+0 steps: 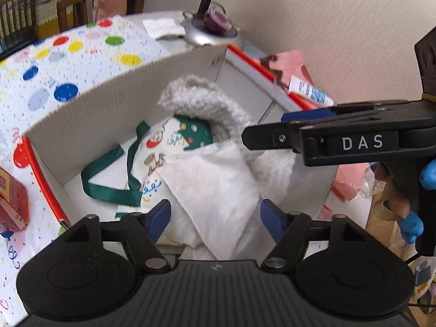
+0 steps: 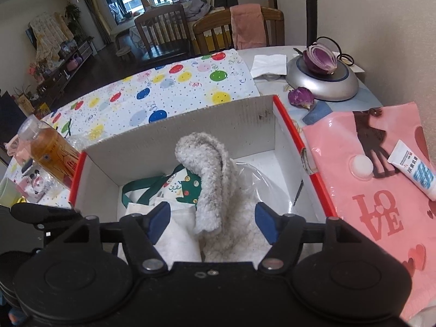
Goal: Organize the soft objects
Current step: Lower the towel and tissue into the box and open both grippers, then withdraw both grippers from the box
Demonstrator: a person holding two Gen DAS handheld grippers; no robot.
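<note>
An open cardboard box (image 1: 114, 103) with red edges holds soft things: a grey fluffy slipper (image 1: 204, 100), a white folded cloth (image 1: 218, 185) and a printed tote bag with green straps (image 1: 130, 169). My left gripper (image 1: 215, 218) is open just above the white cloth. My right gripper (image 2: 212, 220) is open, its fingers on either side of the fluffy slipper (image 2: 209, 174) in the box (image 2: 190, 120). In the left wrist view the right gripper (image 1: 275, 130) reaches in from the right over the slipper.
A pink LOVE bag (image 2: 381, 179) with a white tube (image 2: 414, 171) lies right of the box. A lamp base with a cut onion (image 2: 321, 73) stands behind. A bottle (image 2: 49, 150) stands left on the dotted tablecloth (image 2: 177, 90). A red carton (image 1: 11, 201) sits left.
</note>
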